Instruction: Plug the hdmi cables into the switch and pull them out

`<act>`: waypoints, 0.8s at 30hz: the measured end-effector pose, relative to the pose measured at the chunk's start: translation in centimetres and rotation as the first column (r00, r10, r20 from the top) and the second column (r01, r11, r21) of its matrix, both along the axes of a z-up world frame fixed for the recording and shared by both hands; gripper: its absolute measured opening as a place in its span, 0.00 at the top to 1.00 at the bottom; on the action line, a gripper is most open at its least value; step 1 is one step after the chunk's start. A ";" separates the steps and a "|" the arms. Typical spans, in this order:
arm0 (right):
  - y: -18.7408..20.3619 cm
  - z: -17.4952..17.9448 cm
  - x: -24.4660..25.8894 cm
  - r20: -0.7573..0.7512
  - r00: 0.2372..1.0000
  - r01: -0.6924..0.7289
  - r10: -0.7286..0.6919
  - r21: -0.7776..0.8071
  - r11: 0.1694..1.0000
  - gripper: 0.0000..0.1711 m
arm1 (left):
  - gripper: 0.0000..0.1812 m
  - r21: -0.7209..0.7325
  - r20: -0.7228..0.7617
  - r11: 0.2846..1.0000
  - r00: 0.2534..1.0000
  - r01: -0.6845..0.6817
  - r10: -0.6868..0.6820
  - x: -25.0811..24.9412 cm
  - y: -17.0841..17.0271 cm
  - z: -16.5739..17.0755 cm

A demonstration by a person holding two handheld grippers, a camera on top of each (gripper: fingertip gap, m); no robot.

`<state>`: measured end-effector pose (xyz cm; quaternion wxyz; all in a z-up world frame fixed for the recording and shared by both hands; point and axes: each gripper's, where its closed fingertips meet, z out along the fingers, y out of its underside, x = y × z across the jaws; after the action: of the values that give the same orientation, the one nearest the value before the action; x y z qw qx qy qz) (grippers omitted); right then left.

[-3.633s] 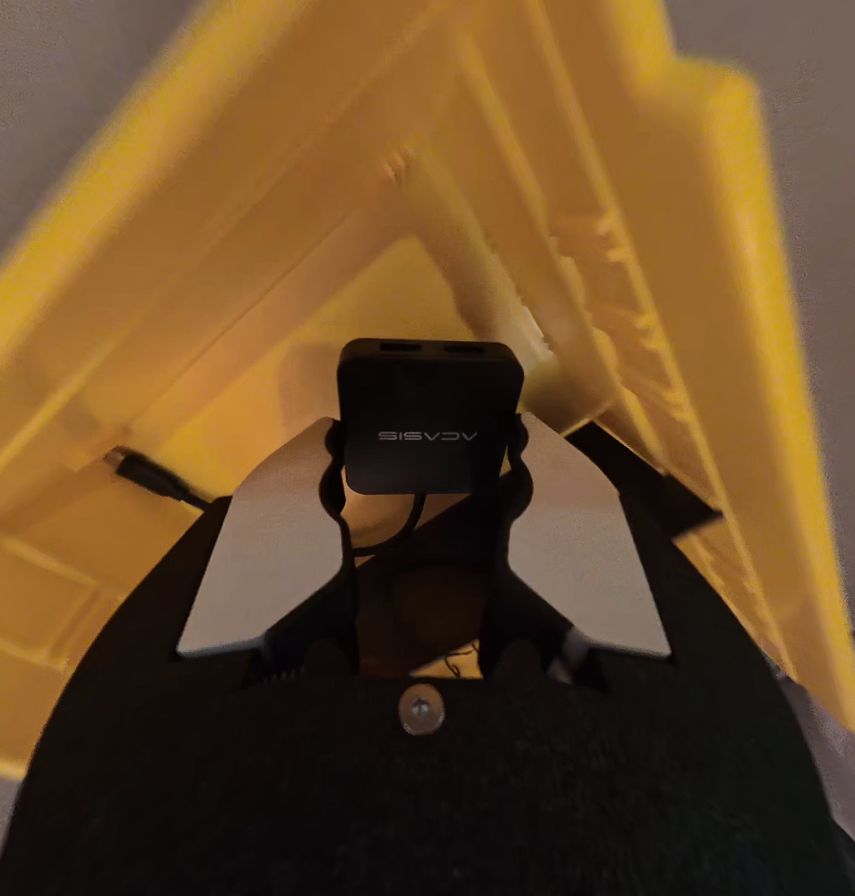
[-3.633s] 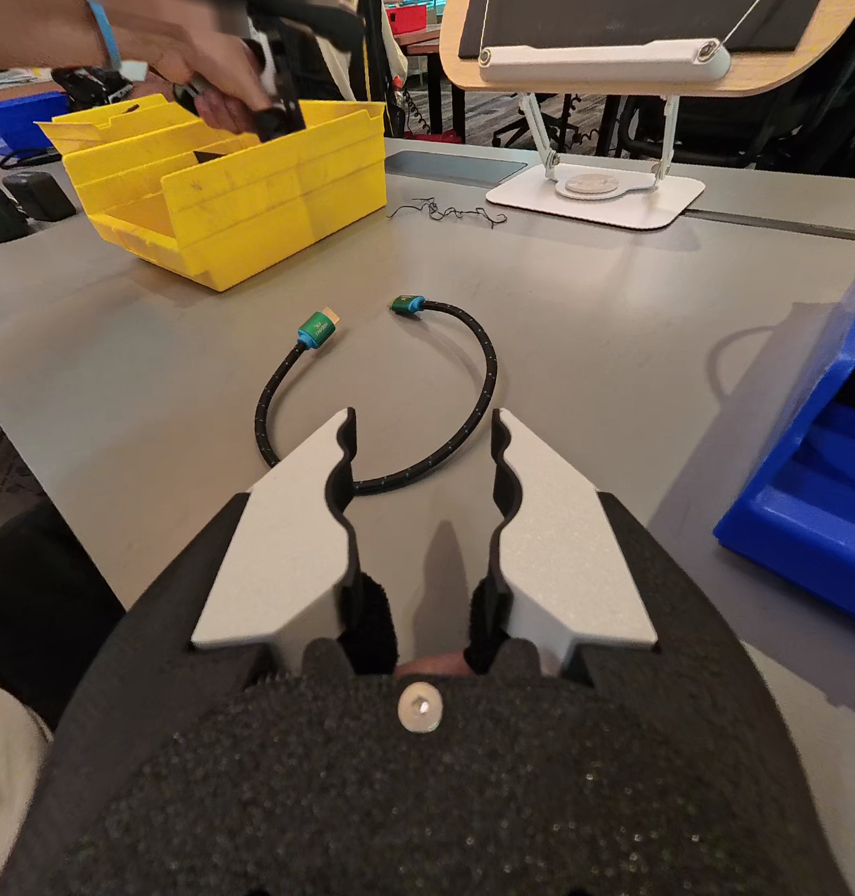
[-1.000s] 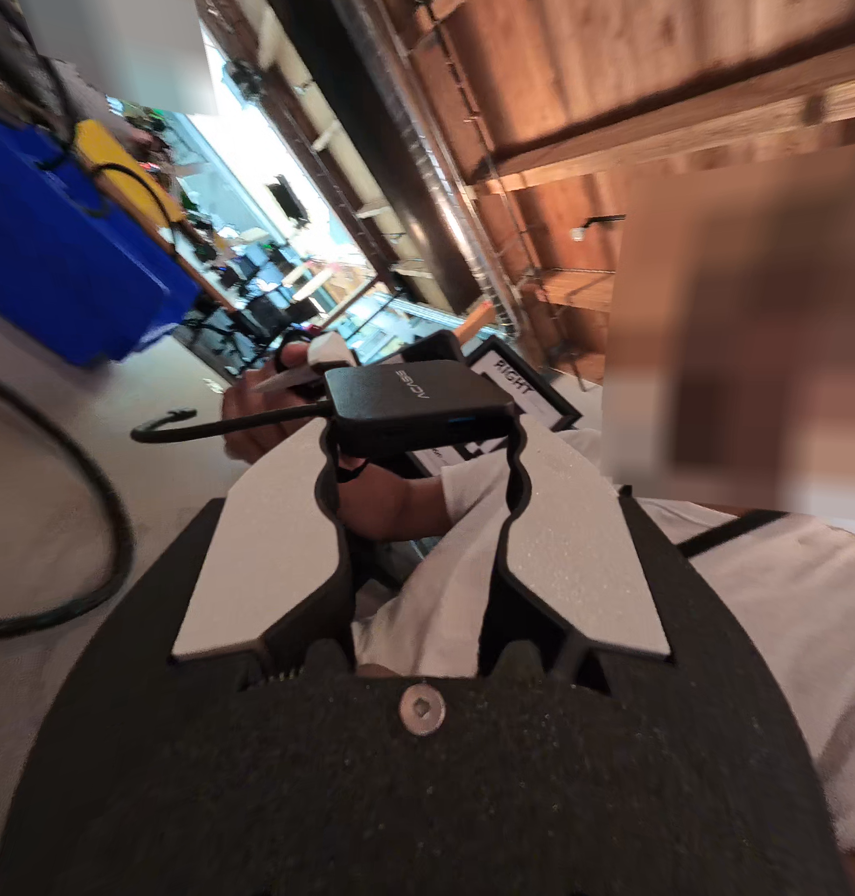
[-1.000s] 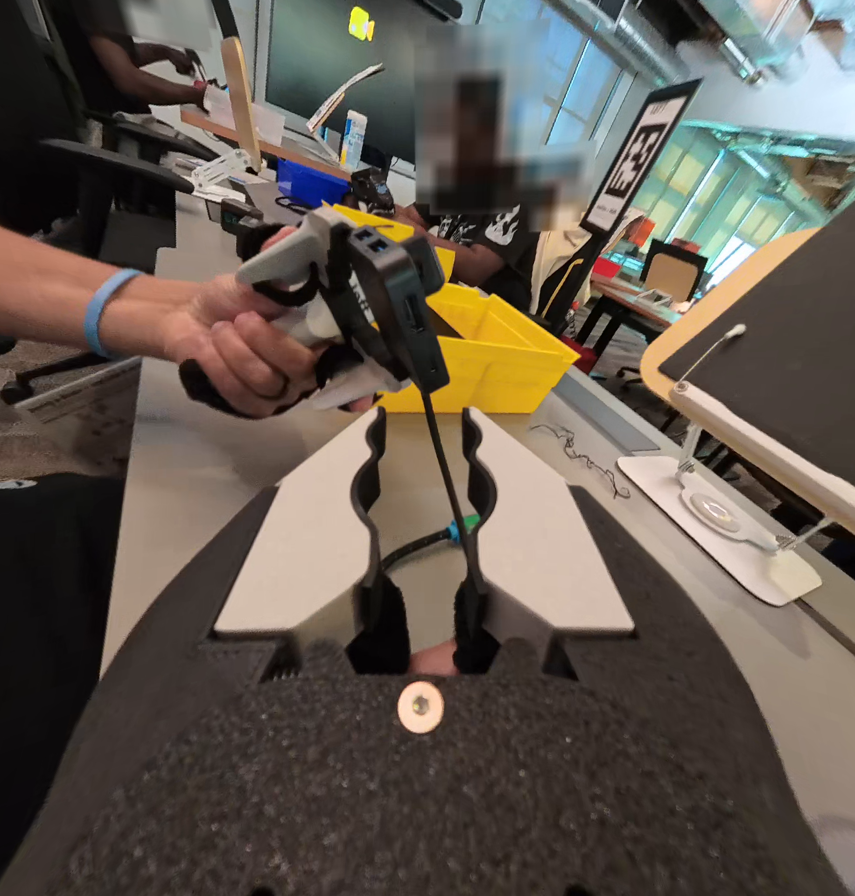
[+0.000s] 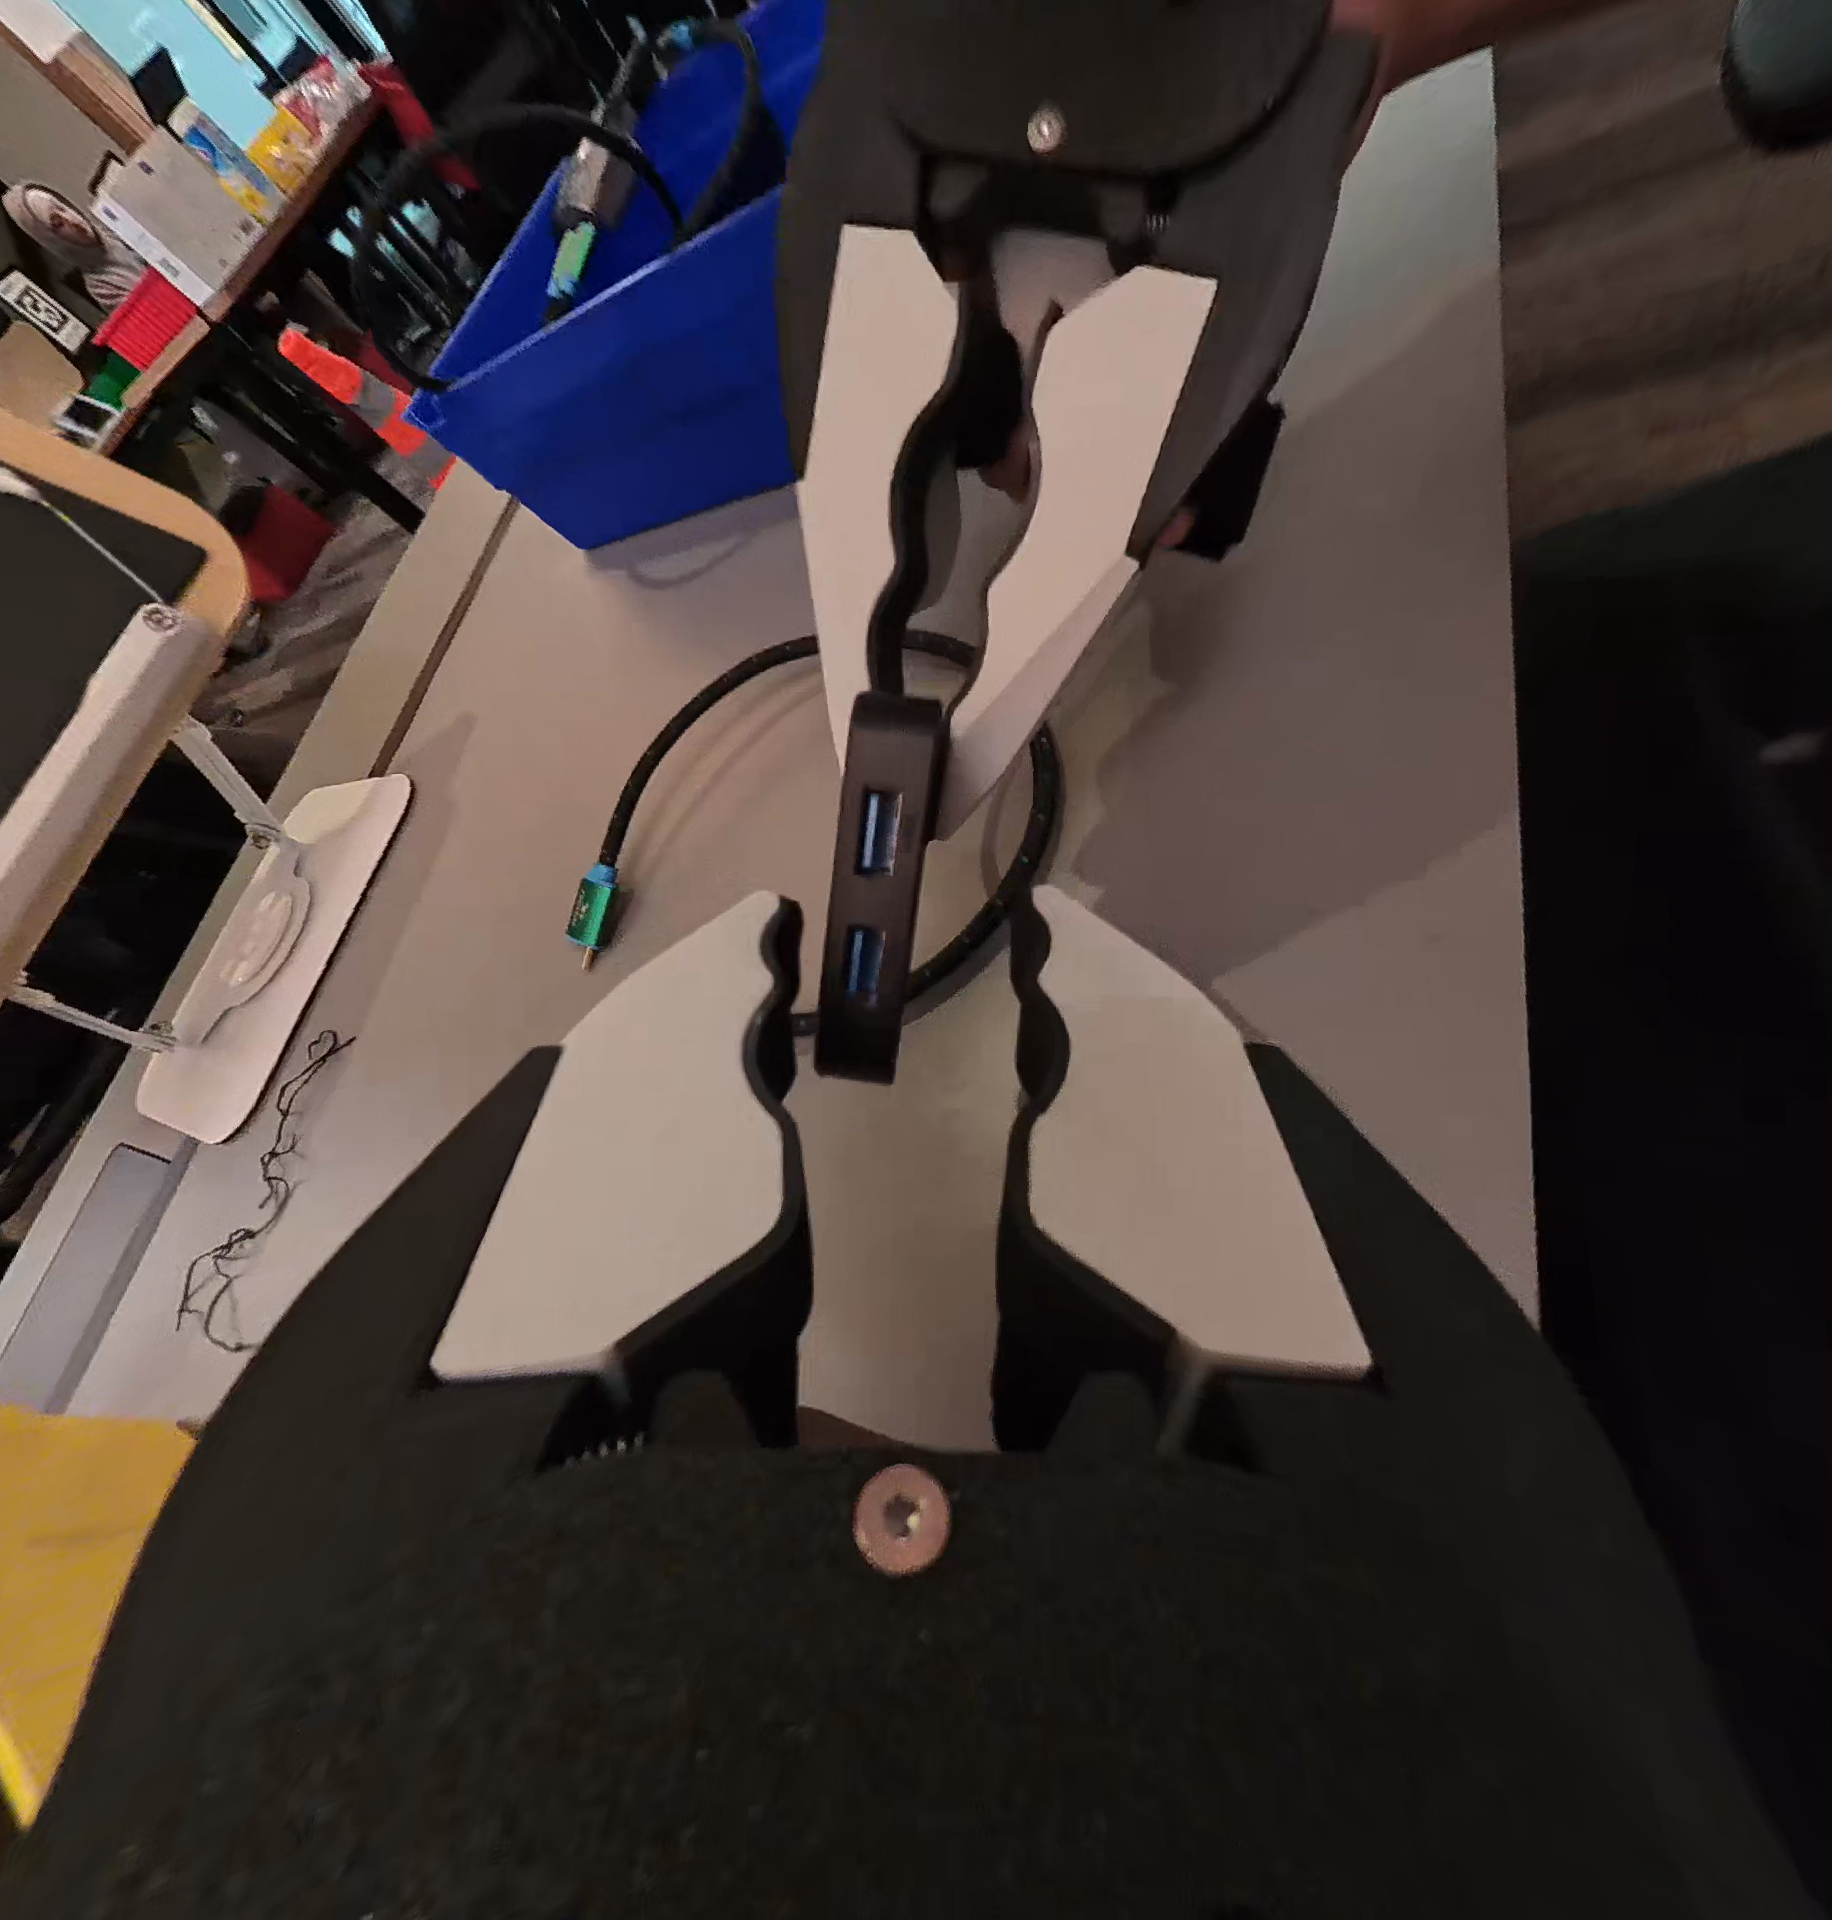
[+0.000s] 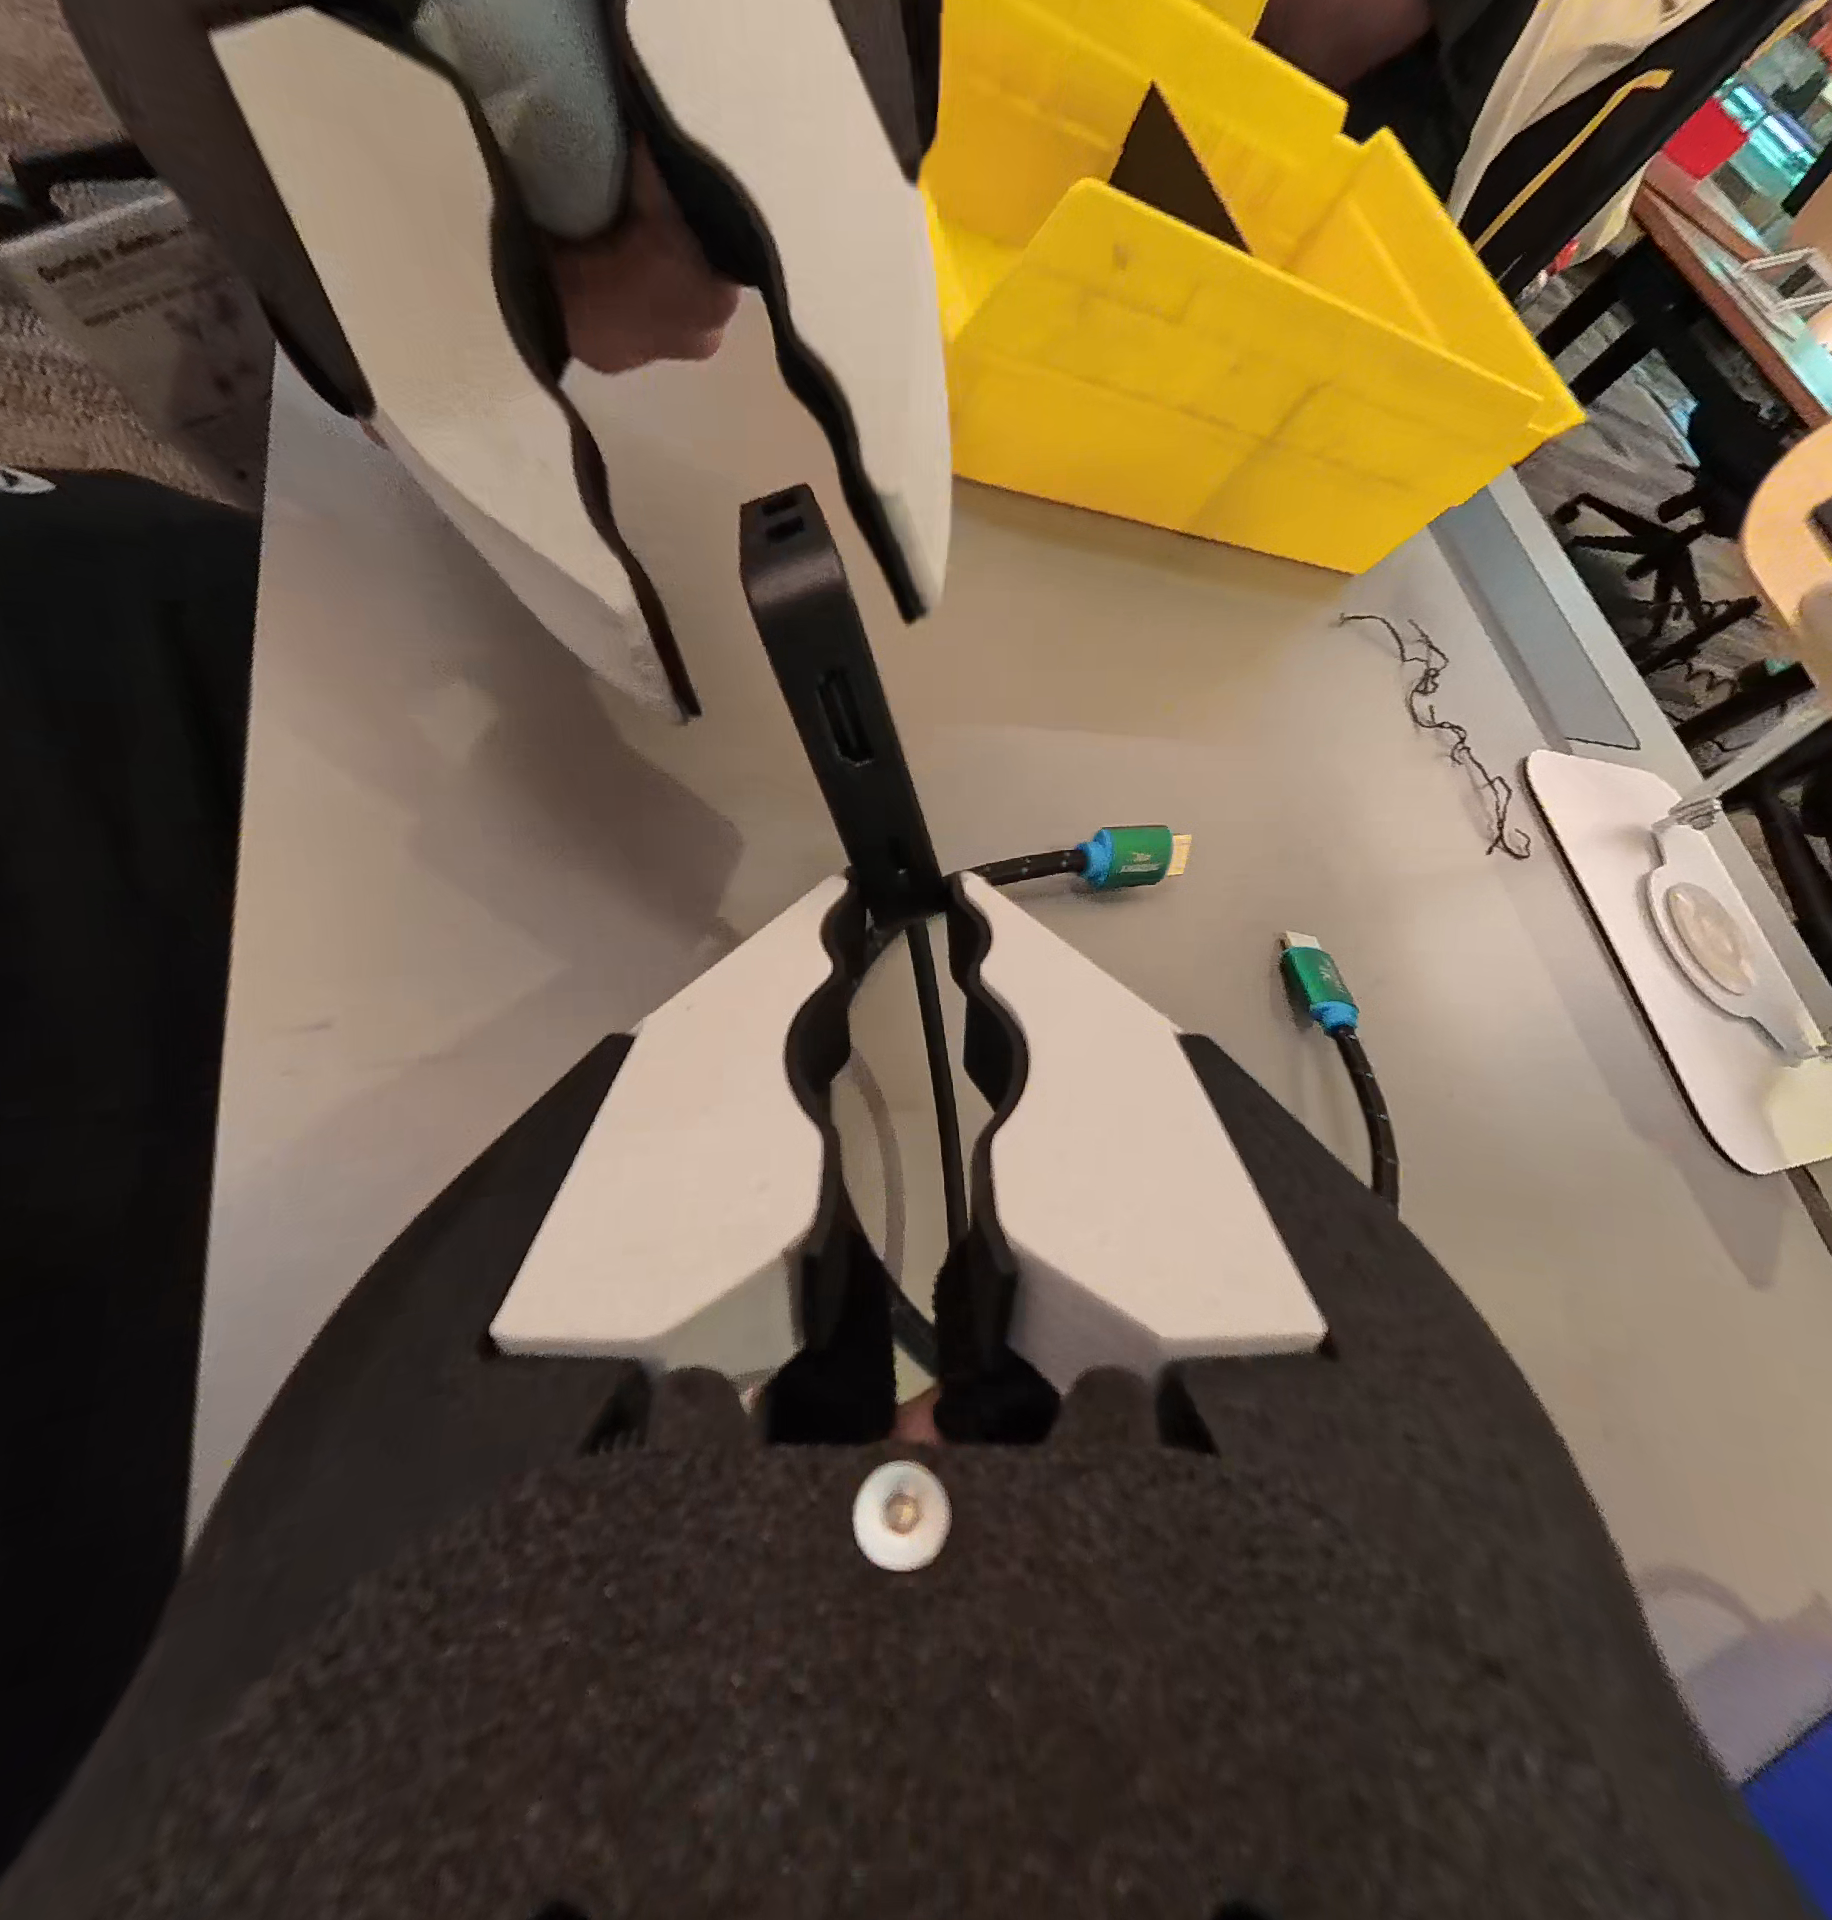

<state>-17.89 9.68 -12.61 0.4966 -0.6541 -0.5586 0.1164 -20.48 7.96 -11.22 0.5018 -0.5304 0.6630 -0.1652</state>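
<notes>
Handover of the switch (image 5: 876, 883) is in progress: a second ago the left gripper (image 5: 901, 925) clamped it by the body; now that gripper stands with jaws apart, the switch between them and close against one finger but not squeezed. The right gripper (image 6: 896, 894) has closed on the switch's tail end, where its thin black lead (image 6: 943, 1060) leaves the housing, and carries it edge-up above the worktop (image 6: 538, 790). The hdmi cable (image 6: 1338, 1029) lies unplugged on the worktop below, both green plugs free. Judgement: the left gripper is now freed to fetch a plug, but the right grasp is narrow, so insertion force may swing the switch
</notes>
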 end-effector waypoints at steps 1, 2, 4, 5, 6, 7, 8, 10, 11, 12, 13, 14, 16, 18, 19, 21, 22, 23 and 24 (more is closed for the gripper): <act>-0.1 -0.1 -0.1 0.011 1.000 -0.004 0.004 -0.004 1.000 0.92 | 0.81 0.013 -0.007 1.000 1.000 -0.007 0.007 0.2 0.0 -0.1; -0.3 -0.3 -0.3 0.023 1.000 -0.010 0.010 -0.011 1.000 0.92 | 0.82 0.035 -0.014 0.999 1.000 -0.003 0.003 0.3 -0.2 -0.2; -0.8 -0.7 -0.5 0.054 0.998 -0.026 0.027 -0.025 0.999 0.92 | 0.86 0.097 -0.042 0.995 0.999 0.011 -0.007 0.6 -0.4 -0.3; -1.0 -0.9 -0.6 0.067 0.997 -0.034 0.036 -0.029 0.999 0.92 | 0.88 0.119 -0.044 0.993 0.999 0.014 -0.009 0.8 -0.6 -0.3; -1.1 -1.0 -0.6 0.076 0.996 -0.038 0.040 -0.028 0.999 0.92 | 0.89 0.123 -0.032 0.992 0.999 0.016 -0.012 1.0 -0.8 -0.2; -1.2 -1.0 -0.7 0.081 0.996 -0.043 0.045 -0.029 0.999 0.92 | 0.90 0.111 -0.023 0.994 1.000 0.017 -0.014 1.1 -0.9 -0.2; -1.4 -1.1 -0.8 0.086 0.995 -0.048 0.051 -0.034 0.998 0.92 | 0.90 0.096 -0.023 0.995 1.000 0.019 -0.016 1.1 -1.0 -0.3; -1.5 -1.3 -0.8 0.091 0.994 -0.050 0.054 -0.043 0.998 0.92 | 0.91 0.101 -0.027 0.995 0.999 0.020 -0.017 1.1 -1.0 -0.4; -1.4 -1.2 -0.8 0.092 0.994 -0.050 0.053 -0.041 0.998 0.92 | 0.91 0.106 -0.030 0.994 0.999 0.022 -0.019 1.1 -1.1 -0.5; -1.5 -1.3 -0.9 0.094 0.994 -0.052 0.056 -0.044 0.998 0.92 | 0.91 0.112 -0.032 0.994 0.999 0.020 -0.016 1.1 -1.1 -0.5; -1.5 -1.3 -0.8 0.095 0.994 -0.051 0.055 -0.045 0.998 0.92 | 0.91 0.115 -0.033 0.993 0.999 0.018 -0.014 1.2 -1.1 -0.5; -1.4 -1.3 -0.8 0.097 0.994 -0.050 0.054 -0.041 0.998 0.92 | 0.91 0.121 -0.031 0.993 0.999 0.015 -0.011 1.2 -1.1 -0.5; -1.3 -1.2 -0.7 0.099 0.994 -0.043 0.047 -0.036 0.998 0.92 | 0.91 0.134 -0.029 0.991 1.000 0.009 -0.005 1.2 -1.0 -0.5; -1.3 -1.2 -0.7 0.109 0.993 -0.038 0.041 -0.033 0.999 0.92 | 0.92 0.137 -0.036 0.990 0.999 0.010 -0.005 1.3 -1.1 -0.5; -1.3 -1.2 -0.7 0.109 0.993 -0.037 0.040 -0.032 0.999 0.92 | 0.92 0.132 -0.038 0.991 0.999 0.011 -0.006 1.3 -1.1 -0.4; -1.3 -0.7 -0.9 0.069 0.997 -0.035 0.038 -0.031 0.999 0.91 | 0.92 0.136 -0.012 0.991 1.000 0.013 -0.011 1.1 -1.2 0.1; -1.3 -0.1 -1.0 0.029 0.999 -0.034 0.035 -0.031 0.999 0.91 | 0.92 0.145 0.020 0.989 1.000 0.009 -0.012 1.0 -1.0 0.6; -1.2 0.6 -1.1 -0.019 0.999 -0.030 0.029 -0.035 0.999 0.90 | 0.92 0.148 0.052 0.989 0.999 -0.001 -0.007 0.9 -0.7 1.0; -1.0 1.2 -1.1 -0.063 0.998 -0.019 0.016 -0.045 0.999 0.90 | 0.92 0.150 0.067 0.988 0.998 -0.023 0.013 0.5 -0.2 1.2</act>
<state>-18.99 8.70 -11.37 0.4977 -0.6564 -0.5457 0.1539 -19.97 7.72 -10.04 0.5633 -0.4914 0.6520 -0.1274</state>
